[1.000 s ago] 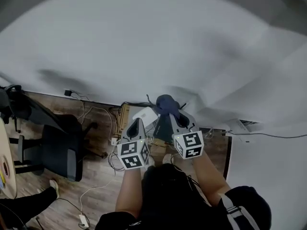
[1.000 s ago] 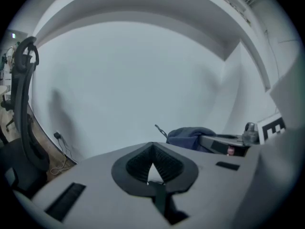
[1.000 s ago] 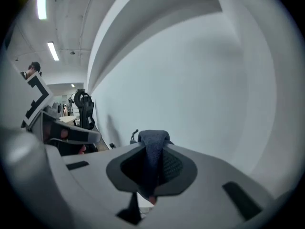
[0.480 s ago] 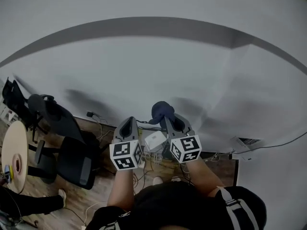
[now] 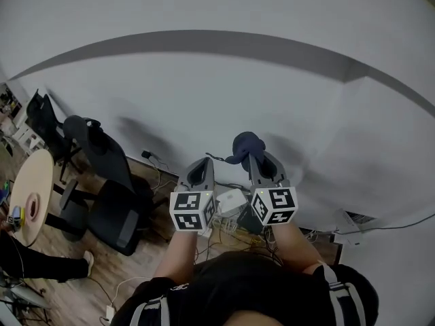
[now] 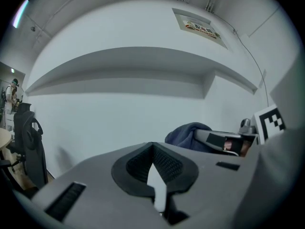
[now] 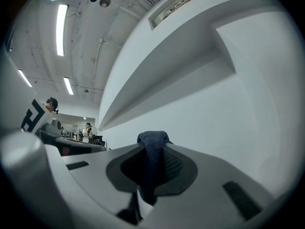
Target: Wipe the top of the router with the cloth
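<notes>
A dark blue cloth (image 5: 245, 146) is bunched at the tip of my right gripper (image 5: 253, 157), which is shut on it. In the right gripper view the cloth (image 7: 153, 151) runs down between the pads. My left gripper (image 5: 198, 164) is held beside it, shut with nothing in it (image 6: 152, 148). Both are raised in front of a white wall. A flat white box, apparently the router (image 5: 232, 201), lies on the floor below, between the two marker cubes, among cables. From the left gripper view the cloth (image 6: 187, 133) shows at the right.
A black office chair (image 5: 112, 192) stands on the wooden floor at the left, with a round pale table (image 5: 30, 194) beyond it. Loose cables (image 5: 158, 165) run along the wall's foot. A person's leg (image 5: 41, 267) shows at the lower left.
Both grippers have risen from over the router to in front of the wall, and the head view has tilted up. The cloth stays in the right gripper.
</notes>
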